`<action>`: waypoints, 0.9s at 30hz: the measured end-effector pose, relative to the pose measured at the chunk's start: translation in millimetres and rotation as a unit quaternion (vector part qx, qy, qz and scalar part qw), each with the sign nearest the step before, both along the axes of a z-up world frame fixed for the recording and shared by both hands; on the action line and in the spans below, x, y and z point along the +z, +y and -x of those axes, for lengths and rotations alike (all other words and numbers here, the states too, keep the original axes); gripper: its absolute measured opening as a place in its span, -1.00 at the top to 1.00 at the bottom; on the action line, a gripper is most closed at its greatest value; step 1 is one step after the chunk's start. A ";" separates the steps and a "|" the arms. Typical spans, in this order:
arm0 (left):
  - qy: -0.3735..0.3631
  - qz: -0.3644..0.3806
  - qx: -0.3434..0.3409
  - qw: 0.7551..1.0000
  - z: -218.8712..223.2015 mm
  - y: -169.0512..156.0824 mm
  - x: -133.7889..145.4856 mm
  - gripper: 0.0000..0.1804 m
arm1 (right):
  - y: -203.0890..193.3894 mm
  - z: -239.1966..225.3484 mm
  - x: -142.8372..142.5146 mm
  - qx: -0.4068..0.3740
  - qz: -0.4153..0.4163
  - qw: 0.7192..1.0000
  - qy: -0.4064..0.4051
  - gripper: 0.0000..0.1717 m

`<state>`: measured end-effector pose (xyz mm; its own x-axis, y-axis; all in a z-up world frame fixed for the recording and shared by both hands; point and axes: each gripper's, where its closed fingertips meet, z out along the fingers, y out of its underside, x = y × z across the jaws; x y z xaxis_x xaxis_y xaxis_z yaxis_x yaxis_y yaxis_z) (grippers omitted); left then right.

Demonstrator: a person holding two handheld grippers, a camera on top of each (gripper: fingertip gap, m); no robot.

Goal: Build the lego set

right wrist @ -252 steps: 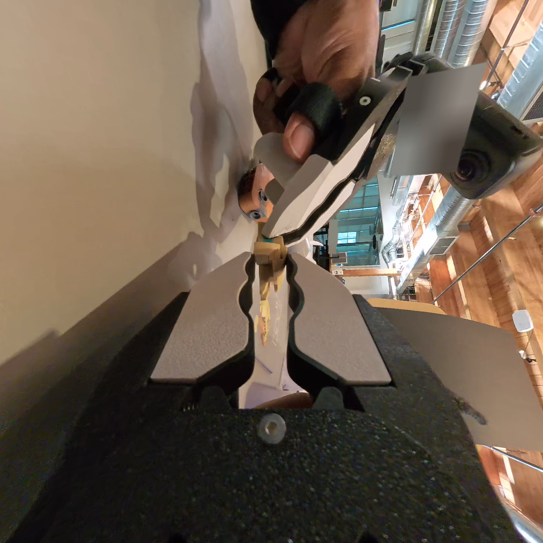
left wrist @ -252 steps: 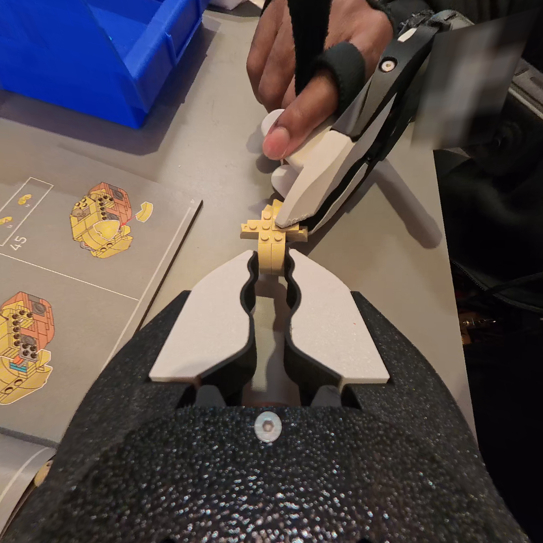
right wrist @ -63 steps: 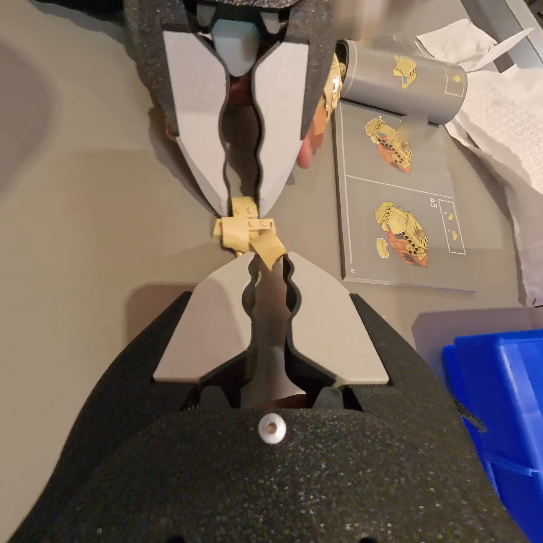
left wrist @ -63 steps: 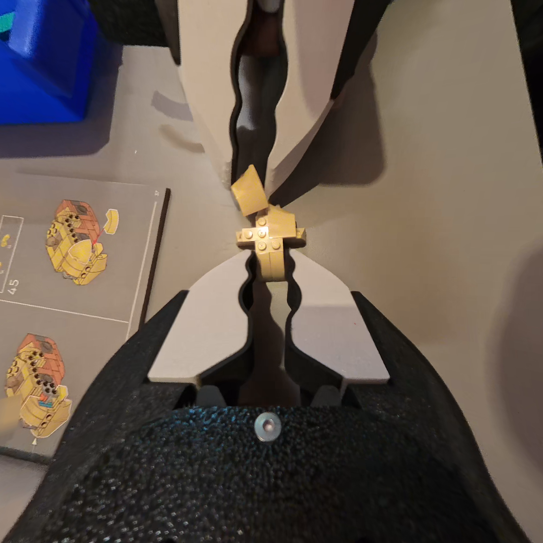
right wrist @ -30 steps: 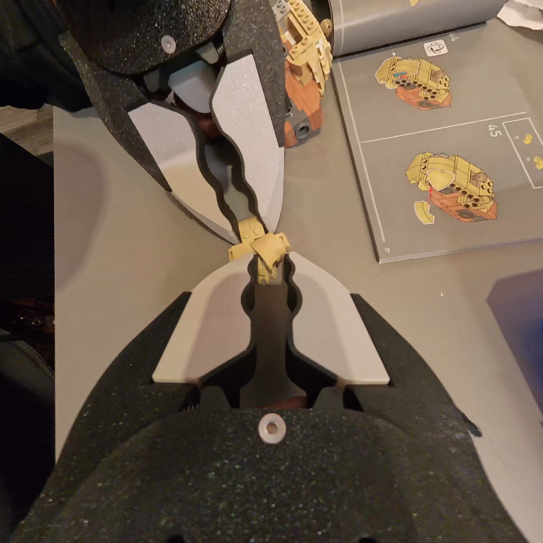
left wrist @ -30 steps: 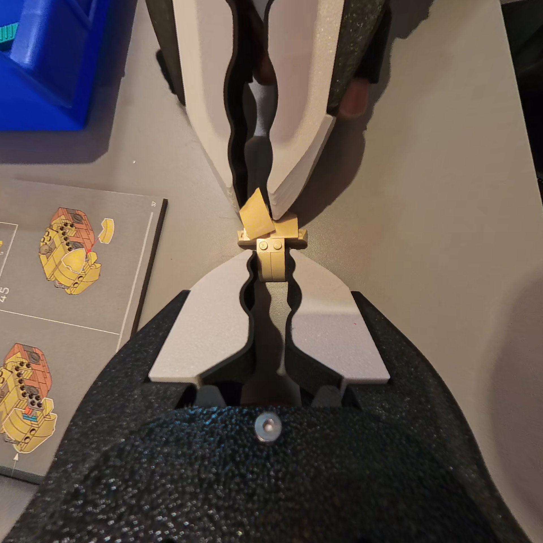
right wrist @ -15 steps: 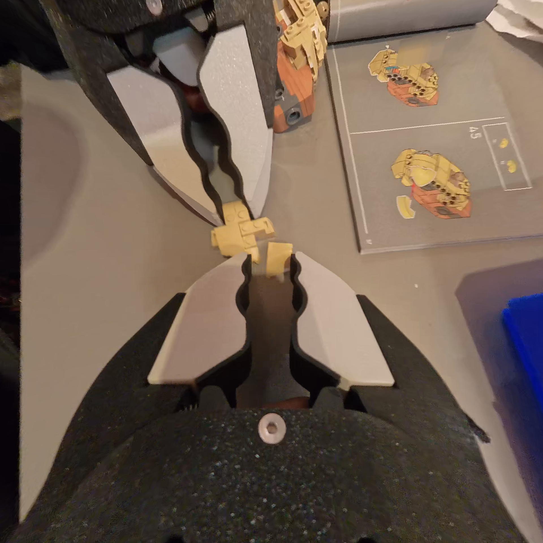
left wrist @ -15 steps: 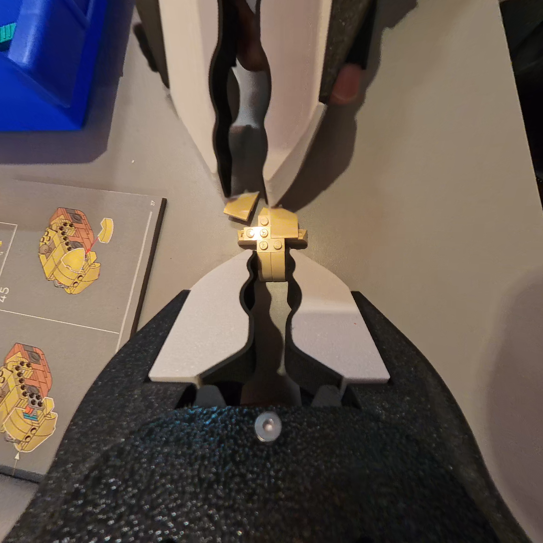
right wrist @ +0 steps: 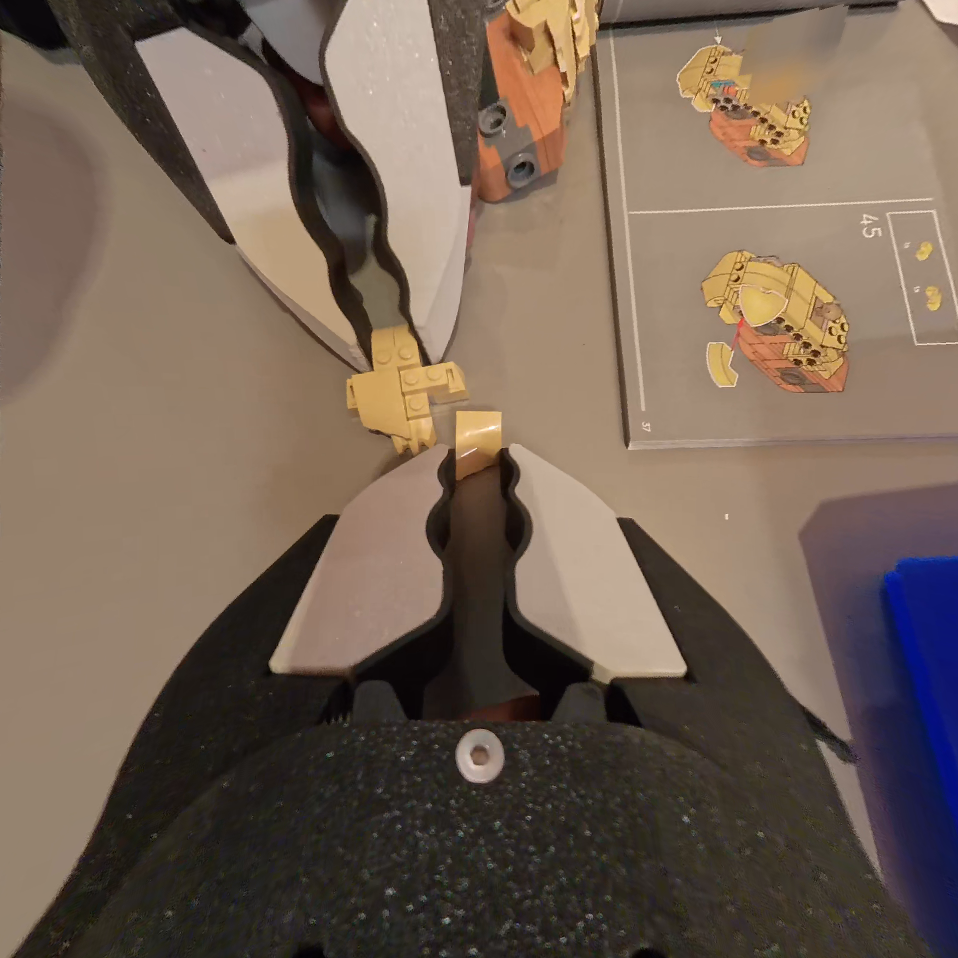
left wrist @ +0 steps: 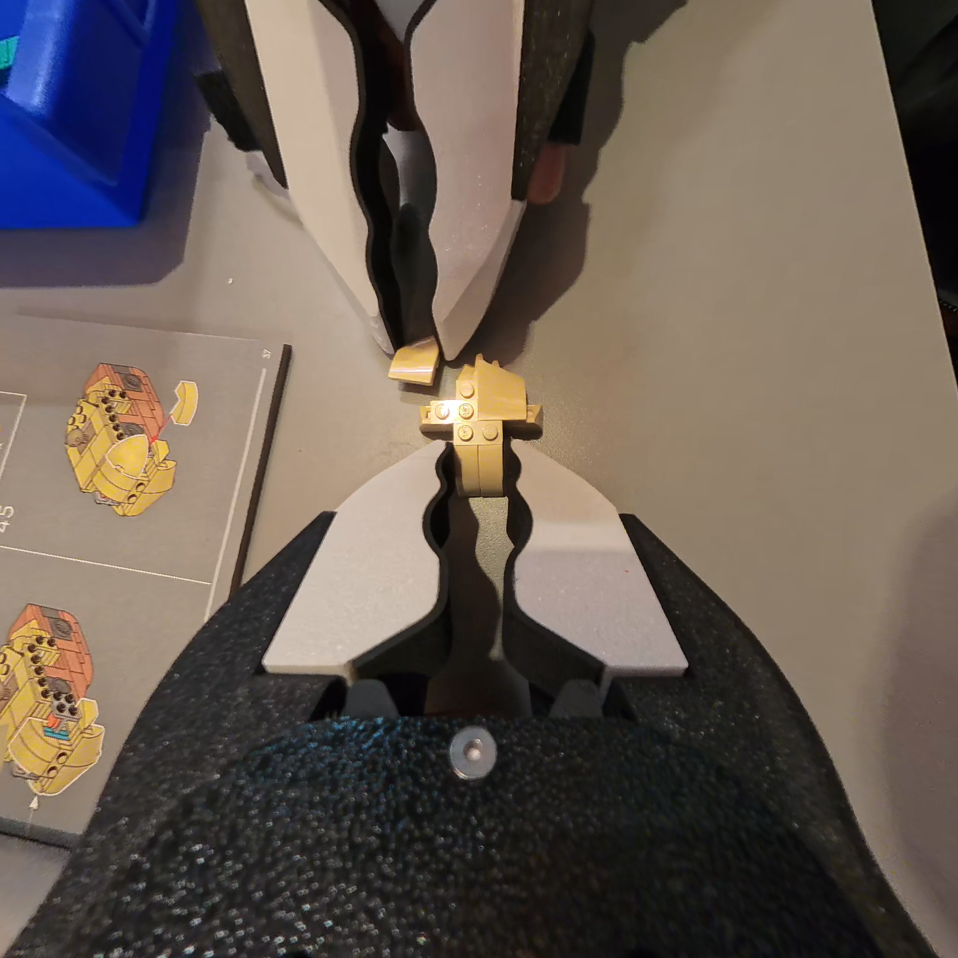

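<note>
My left gripper (left wrist: pixel 479 466) is shut on the stem of a small tan brick assembly (left wrist: pixel 479 409) and holds it low over the grey table (left wrist: pixel 726 466). The right wrist view shows the same gripper (right wrist: pixel 394 347) and assembly (right wrist: pixel 399 399) opposite me. My right gripper (right wrist: pixel 478 456) is shut on a small tan curved piece (right wrist: pixel 478 440), with both pads against its sides. The piece sits just beside the assembly and does not touch it. In the left wrist view the piece (left wrist: pixel 414 370) sticks out of the right gripper's tips (left wrist: pixel 417 352), left of the assembly's top.
An open grey instruction booklet (left wrist: pixel 129 466) lies to the left of the left gripper; it also shows in the right wrist view (right wrist: pixel 777 311). A blue bin (left wrist: pixel 67 129) stands behind it. A brown and tan brick model (right wrist: pixel 523 103) stands behind the left gripper. The left gripper's tips are roughly 4 cm from the right gripper's.
A second ago the curved piece was pressed on the assembly. The right jaws then widened and the piece came away. They have shut on it again, slightly apart from the assembly. The left grasp is unchanged.
</note>
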<state>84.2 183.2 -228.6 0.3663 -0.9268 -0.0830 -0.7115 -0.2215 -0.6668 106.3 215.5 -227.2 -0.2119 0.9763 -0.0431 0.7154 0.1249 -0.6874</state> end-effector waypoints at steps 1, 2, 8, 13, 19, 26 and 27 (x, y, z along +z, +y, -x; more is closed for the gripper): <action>0.001 -0.001 0.000 1.000 0.2 0.1 0.0 0.81 | -1.7 0.6 2.8 0.005 0.006 1.000 0.009 0.81; 0.001 -0.002 0.000 1.000 0.3 0.1 0.1 0.81 | -4.9 1.7 7.1 0.012 0.015 1.000 0.021 0.81; 0.001 -0.003 -0.001 1.000 0.2 0.0 0.1 0.81 | -20.1 4.5 12.4 0.040 0.018 0.999 0.021 0.81; 0.005 -0.005 -0.003 1.000 -0.1 -0.9 0.1 0.81 | -22.2 8.5 14.7 0.035 0.018 0.999 0.019 0.81; 0.005 -0.005 -0.004 1.000 -0.2 -1.1 0.0 0.81 | -23.7 9.1 12.7 0.035 0.022 0.999 0.009 0.81; 0.003 -0.004 -0.004 1.000 -0.2 -1.1 -0.2 0.81 | -21.7 10.3 12.3 0.027 0.035 0.999 0.013 0.76; 0.003 -0.004 -0.004 1.000 -0.2 -1.2 -0.2 0.81 | -21.7 10.3 12.2 0.026 0.038 0.999 0.014 0.76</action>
